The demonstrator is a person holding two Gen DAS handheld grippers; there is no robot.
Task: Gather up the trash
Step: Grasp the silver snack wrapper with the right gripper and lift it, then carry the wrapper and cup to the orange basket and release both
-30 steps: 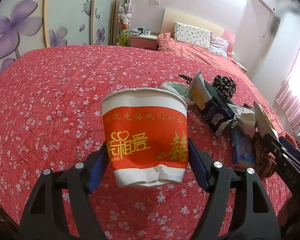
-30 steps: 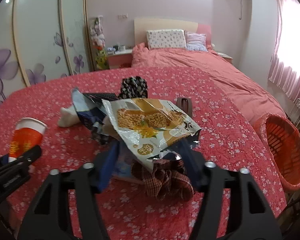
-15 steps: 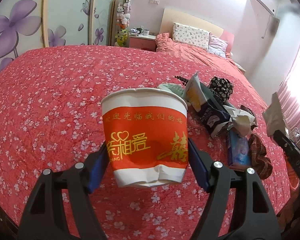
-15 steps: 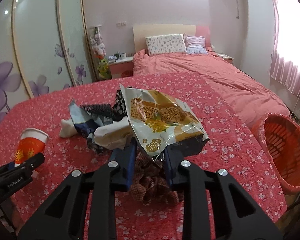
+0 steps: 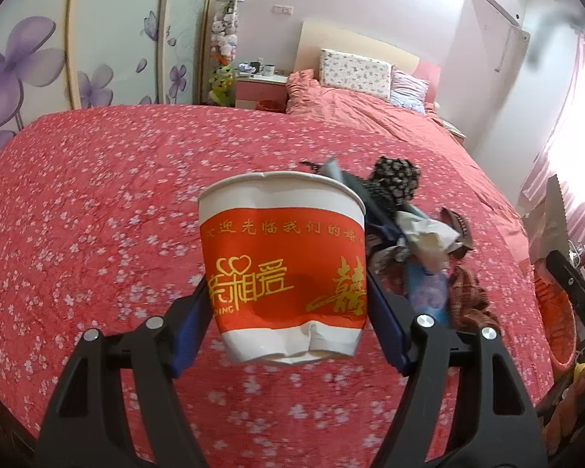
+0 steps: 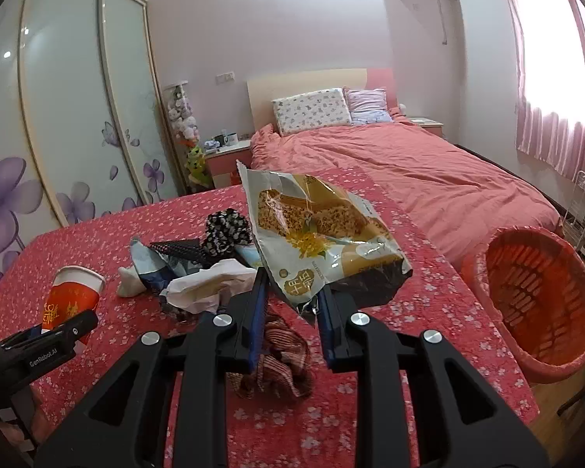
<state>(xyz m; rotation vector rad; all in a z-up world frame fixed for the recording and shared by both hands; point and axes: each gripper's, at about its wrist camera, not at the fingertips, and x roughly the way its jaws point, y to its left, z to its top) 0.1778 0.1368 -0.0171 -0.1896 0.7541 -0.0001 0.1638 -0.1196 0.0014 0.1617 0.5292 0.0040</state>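
The left gripper (image 5: 286, 312) is clamping a red paper cup (image 5: 282, 265) at centre frame. Only the right view is showing the right gripper (image 6: 290, 312) pinching a snack bag (image 6: 319, 241) above the trash pile (image 6: 210, 269), and an orange basket (image 6: 534, 296) at right.

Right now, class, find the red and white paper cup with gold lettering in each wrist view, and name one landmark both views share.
Left wrist view: the red and white paper cup fills the centre, clamped between the left tool's blue pads.
Right wrist view: the same cup sits at the left edge, above the left tool's black arm.
Shared landmark: the black and white patterned cloth bundle on the red floral cover.
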